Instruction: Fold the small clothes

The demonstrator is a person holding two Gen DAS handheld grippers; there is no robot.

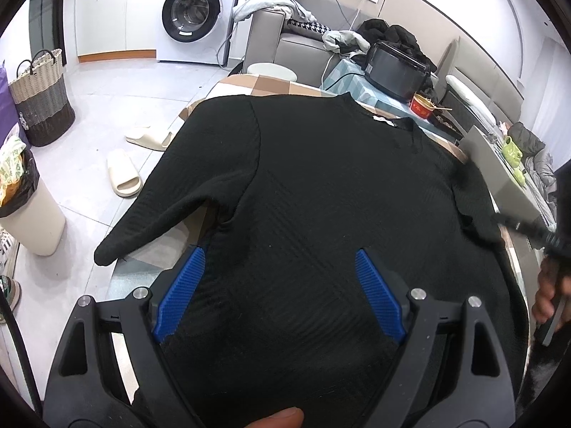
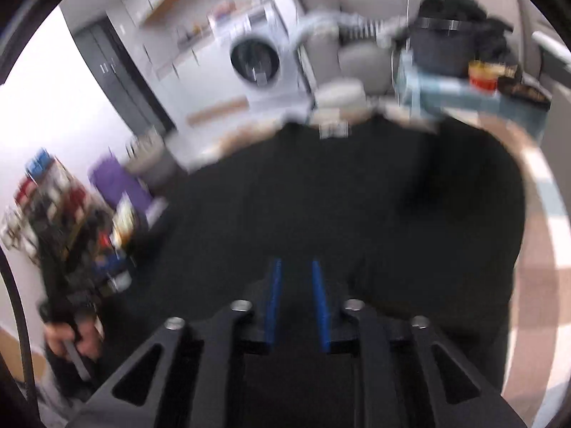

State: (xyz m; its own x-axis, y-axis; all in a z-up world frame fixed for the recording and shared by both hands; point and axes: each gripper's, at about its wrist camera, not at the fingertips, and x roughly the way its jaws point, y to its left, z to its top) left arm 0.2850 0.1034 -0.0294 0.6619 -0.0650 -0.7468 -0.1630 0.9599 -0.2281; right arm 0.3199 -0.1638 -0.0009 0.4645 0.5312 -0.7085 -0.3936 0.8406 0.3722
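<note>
A black ribbed sweater [image 1: 321, 185] lies flat on the checked table [image 1: 271, 83], collar at the far end, one sleeve hanging off the left edge. My left gripper [image 1: 280, 255] is open, its blue pads wide apart just above the sweater's lower body. The right wrist view is blurred. There my right gripper [image 2: 296, 264] hovers over the same sweater [image 2: 321, 196] with its blue pads close together, a narrow gap between them; I see nothing held.
A washing machine [image 1: 194, 14] stands at the back. A woven basket [image 1: 41, 96], a bin [image 1: 26, 210] and two slippers [image 1: 121, 173] are on the floor to the left. A black cooker [image 1: 396, 69] and a red bowl [image 1: 423, 105] sit beyond the collar.
</note>
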